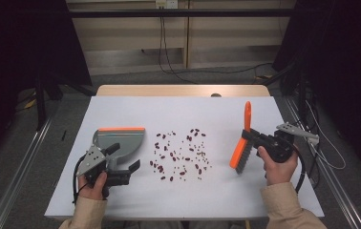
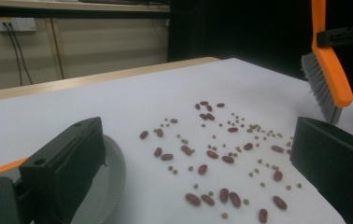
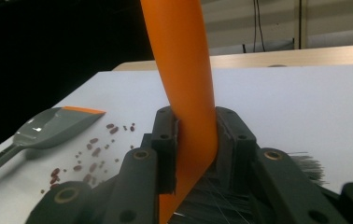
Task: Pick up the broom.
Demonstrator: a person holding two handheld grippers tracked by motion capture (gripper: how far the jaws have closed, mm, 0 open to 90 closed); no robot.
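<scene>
R claw pinching orange brush, L claw spread beside grey dustpan, beans btwn on table

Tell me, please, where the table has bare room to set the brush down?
The far strip between the beans and the table's back edge is bare, as is the near strip below the beans. The middle is crowded with beans, flanked by the dustpan and the brush in the right hand-held gripper.
</scene>
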